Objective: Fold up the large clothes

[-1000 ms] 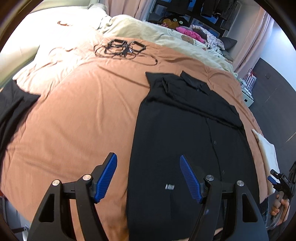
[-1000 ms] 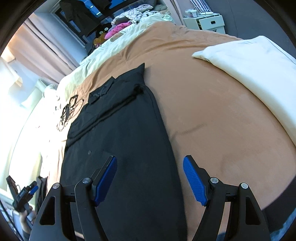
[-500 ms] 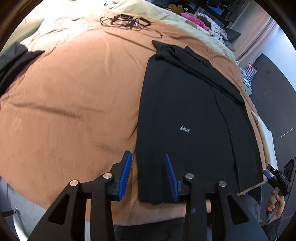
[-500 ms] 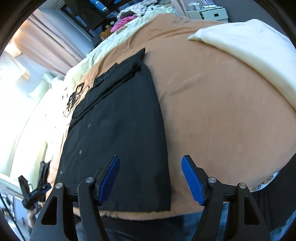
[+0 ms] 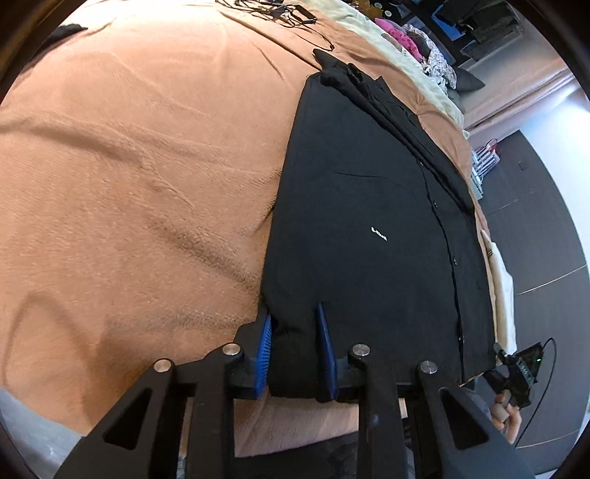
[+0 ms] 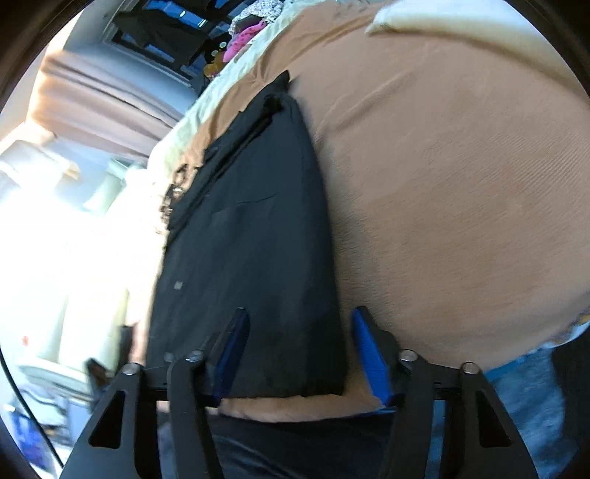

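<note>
A black button-up shirt [image 5: 368,206] lies flat and lengthwise on the brown blanket [image 5: 147,184], its hem toward me. My left gripper [image 5: 293,313] is at the hem's near left corner. Its jaws are closing, and a bunch of black cloth fills the gap between the blue pads [image 5: 263,350]. In the right wrist view the same shirt [image 6: 258,239] runs away from me. My right gripper [image 6: 300,311] straddles the hem's near right corner with its jaws closing. One pad is over the cloth and the other pad [image 6: 368,353] is just off its edge on the blanket [image 6: 442,184].
Black cables and frames [image 5: 276,11] lie at the blanket's far end. A cream folded cloth [image 6: 442,22] lies on the bed's right side. Piled clothes [image 5: 416,40] sit beyond the bed. Dark floor [image 5: 545,221] lies to the right. The person's jeans [image 6: 523,398] are by the near edge.
Both grippers have dropped and tilted down to the shirt's near hem, and their jaws have narrowed. The left one now has the corner cloth between its pads.
</note>
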Available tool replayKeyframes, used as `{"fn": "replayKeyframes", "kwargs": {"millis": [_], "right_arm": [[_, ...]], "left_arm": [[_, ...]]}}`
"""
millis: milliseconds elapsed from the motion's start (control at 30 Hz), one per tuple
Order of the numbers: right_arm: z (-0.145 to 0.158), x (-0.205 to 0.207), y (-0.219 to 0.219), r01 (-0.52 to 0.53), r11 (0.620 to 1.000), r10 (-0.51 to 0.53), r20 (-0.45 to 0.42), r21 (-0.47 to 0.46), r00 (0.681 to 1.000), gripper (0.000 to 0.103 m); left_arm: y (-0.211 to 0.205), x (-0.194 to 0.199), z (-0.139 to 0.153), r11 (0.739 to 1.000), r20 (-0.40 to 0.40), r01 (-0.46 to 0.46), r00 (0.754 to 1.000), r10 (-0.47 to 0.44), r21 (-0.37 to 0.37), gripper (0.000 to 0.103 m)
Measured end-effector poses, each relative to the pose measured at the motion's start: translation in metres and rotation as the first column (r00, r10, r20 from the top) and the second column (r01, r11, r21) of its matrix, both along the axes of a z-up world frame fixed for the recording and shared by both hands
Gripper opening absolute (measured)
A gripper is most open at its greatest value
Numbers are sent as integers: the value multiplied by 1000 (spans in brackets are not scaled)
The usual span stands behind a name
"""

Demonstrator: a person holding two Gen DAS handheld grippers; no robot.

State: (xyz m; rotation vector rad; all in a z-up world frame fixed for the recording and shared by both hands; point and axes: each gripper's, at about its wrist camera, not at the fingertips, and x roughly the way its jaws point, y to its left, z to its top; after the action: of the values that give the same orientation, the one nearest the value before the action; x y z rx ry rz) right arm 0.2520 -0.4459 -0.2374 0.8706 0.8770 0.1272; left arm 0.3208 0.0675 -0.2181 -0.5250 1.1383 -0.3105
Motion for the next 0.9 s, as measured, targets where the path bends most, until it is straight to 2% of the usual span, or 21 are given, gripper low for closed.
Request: {"fn": "replayKeyframes", "kwargs": {"millis": [67,100,200,300,433,633,900], "right_arm": [[-6,2,1,8,999,-8,3,32,1000,47],[-8,2,2,13,999,-13,9,46,1000,40],[-15,1,6,7,997,-7,-4,83,1000,23],[-13,-2,6,16,995,-18,21,96,1000,15],[4,-5,11,23,997,-28,61,73,998,13],[52,-15,18,11,998,-21,167,61,986,12],[111,-45,37,-33,999,23,269,33,963,12]], "left_arm": [[4,-3,-2,999,-13,-25,1000,24,-42,24],[4,-5,-2,999,-15,-25,1000,24,-47,24],[2,-13,0,999,-14,-24,1000,23,-43,23],[-1,-12,5,999,-5,-38,999,38,-30,15],[-4,-18,28,998,51,-54,997,55,-20,13],[2,-34,64,997,103,-55,993,59,-48,12],[26,-76,114,996,208,-69,975,81,-65,12]]}}
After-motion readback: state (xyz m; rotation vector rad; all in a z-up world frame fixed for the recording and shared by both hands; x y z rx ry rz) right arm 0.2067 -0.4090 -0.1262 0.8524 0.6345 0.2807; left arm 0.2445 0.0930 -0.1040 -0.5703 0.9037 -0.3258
